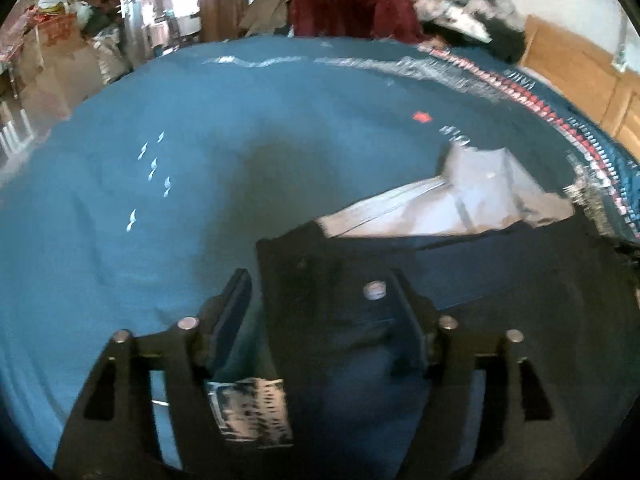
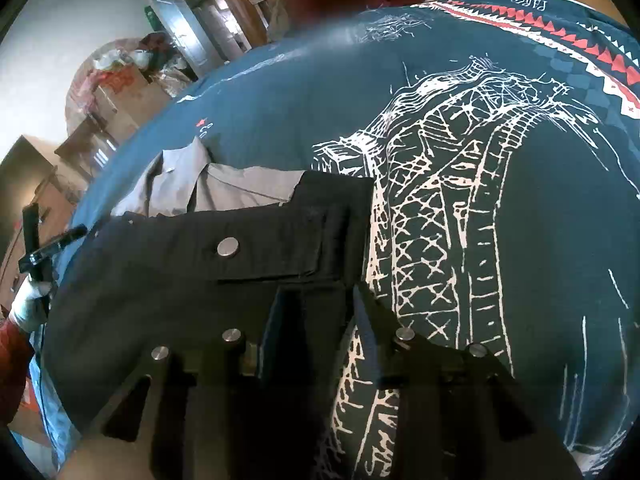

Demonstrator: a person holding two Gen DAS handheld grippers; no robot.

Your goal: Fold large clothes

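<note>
A black garment [image 1: 500, 272] with a metal button [image 1: 374, 290] lies flat on a teal bedspread [image 1: 160, 120]. Grey cloth [image 1: 480, 200] sticks out beyond its far edge. My left gripper [image 1: 320, 312] hangs over the garment's left corner, its fingers wide apart, the left one over bare bedspread. In the right wrist view the same black garment [image 2: 160, 264] and grey cloth [image 2: 224, 188] show. My right gripper [image 2: 324, 308] is over the garment's right edge, its fingers closer together but still apart, nothing pinched. A gloved hand [image 2: 28, 304] holds a black tool at far left.
The bedspread carries a white bridge print [image 2: 440, 200] and a red-and-white border [image 2: 560, 28]. A dark red garment [image 1: 352, 0] and other clothes are piled at the bed's far end. A wooden panel [image 1: 568, 76] stands to the right; boxes and bags [image 1: 52, 60] to the left.
</note>
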